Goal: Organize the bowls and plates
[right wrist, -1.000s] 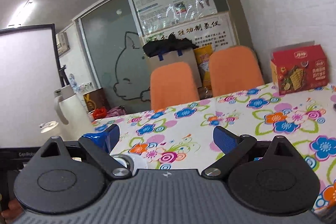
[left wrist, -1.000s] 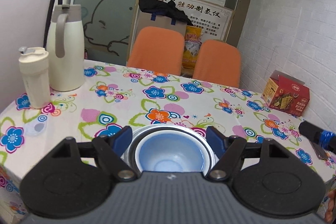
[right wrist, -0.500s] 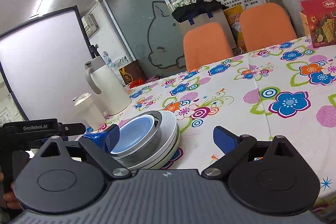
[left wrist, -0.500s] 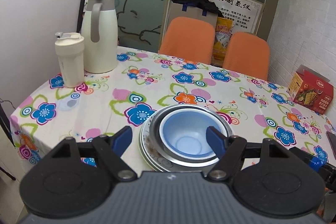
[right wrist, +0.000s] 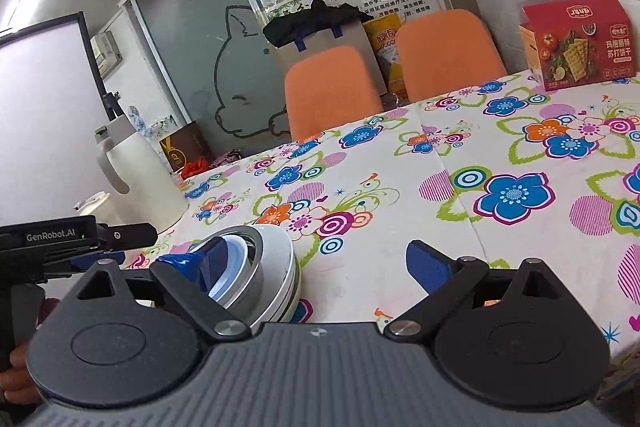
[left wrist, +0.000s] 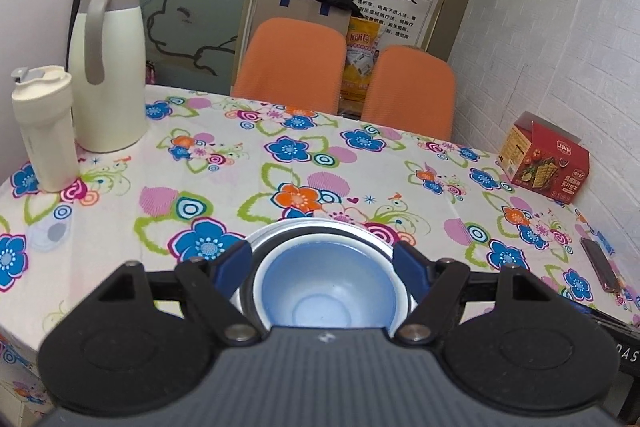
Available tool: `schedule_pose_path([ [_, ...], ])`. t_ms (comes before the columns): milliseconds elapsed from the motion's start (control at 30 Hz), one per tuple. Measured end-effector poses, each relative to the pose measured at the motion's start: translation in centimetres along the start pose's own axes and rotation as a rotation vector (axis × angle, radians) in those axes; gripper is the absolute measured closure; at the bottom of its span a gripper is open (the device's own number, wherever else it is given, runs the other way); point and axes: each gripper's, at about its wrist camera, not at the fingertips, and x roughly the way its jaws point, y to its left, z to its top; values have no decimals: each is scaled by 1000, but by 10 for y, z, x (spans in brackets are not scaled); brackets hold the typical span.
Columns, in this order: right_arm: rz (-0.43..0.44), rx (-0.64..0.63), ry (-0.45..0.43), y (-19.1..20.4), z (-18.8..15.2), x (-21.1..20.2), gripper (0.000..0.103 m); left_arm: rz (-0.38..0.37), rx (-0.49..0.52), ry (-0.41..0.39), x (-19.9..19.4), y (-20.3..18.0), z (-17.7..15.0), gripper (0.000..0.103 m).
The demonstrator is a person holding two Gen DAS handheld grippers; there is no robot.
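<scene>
A blue bowl sits nested inside a steel bowl, and both rest on stacked white plates near the table's front edge. My left gripper is open, its blue-padded fingers straddling the stack just above it, gripping nothing. In the right wrist view the same steel bowl and blue bowl show at lower left. My right gripper is open beside the stack, its left pad in front of the bowls. The left gripper's body shows at the far left, held by a hand.
A cream thermos jug and a cream tumbler stand at the back left of the floral tablecloth. A red cracker box sits at the right by the wall, a dark phone near it. Two orange chairs stand behind.
The left gripper has dropped lower and closer over the stacked bowls after having pulled back. The right gripper has swung down toward the table beside the stack. Both stay open.
</scene>
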Motion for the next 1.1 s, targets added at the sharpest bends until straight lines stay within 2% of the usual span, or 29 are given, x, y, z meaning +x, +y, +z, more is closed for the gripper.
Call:
schedule_pose_path([
  [233,-38,-15,-9,9,-14,-10,19,34,50,-14,-14,-22,-25,27],
  [500,-188,2,-68,2,-61,-65,19,122,170,-8,-41,-49,-95,27],
  [667,-213,39,-88,-7,-90,-95,19,82,185,14,-54,-51,-125,27],
  [800,-227,51,-104,-5,-102,-108,19,78,208,6,-65,-55,-139,27],
  [1100,-276,-102,-101,23,-117,-112,19,75,200,-27,-89,-49,-155,27],
])
